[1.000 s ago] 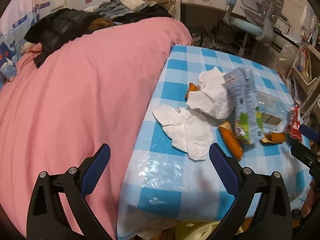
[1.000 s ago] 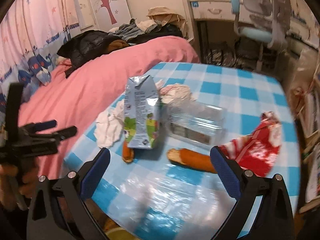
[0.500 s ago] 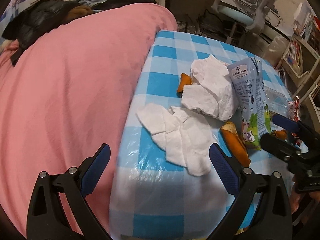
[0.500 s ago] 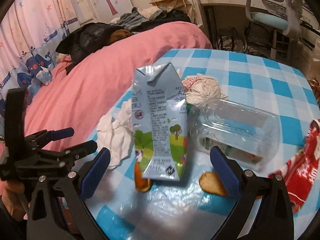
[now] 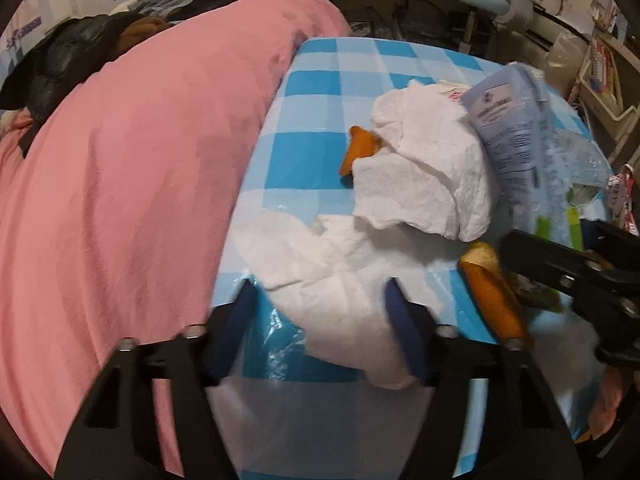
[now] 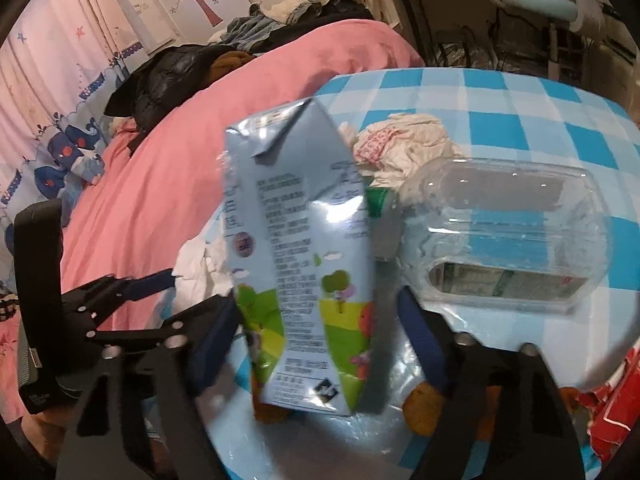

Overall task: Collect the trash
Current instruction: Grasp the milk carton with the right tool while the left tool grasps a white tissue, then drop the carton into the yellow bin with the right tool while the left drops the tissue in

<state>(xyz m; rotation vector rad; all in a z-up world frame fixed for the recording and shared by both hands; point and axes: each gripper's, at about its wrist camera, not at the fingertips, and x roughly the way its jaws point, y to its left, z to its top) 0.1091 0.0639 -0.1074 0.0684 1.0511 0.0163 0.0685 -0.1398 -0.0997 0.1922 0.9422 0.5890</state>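
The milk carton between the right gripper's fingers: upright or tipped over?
Upright: the milk carton stands on its base on the checked tablecloth, gabled top uppermost.

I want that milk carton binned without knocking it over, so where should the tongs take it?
Grip the milk carton low across its two flat side faces, coming from the near table edge. It stands upright and narrow, and the right tongs already straddle it, closing.
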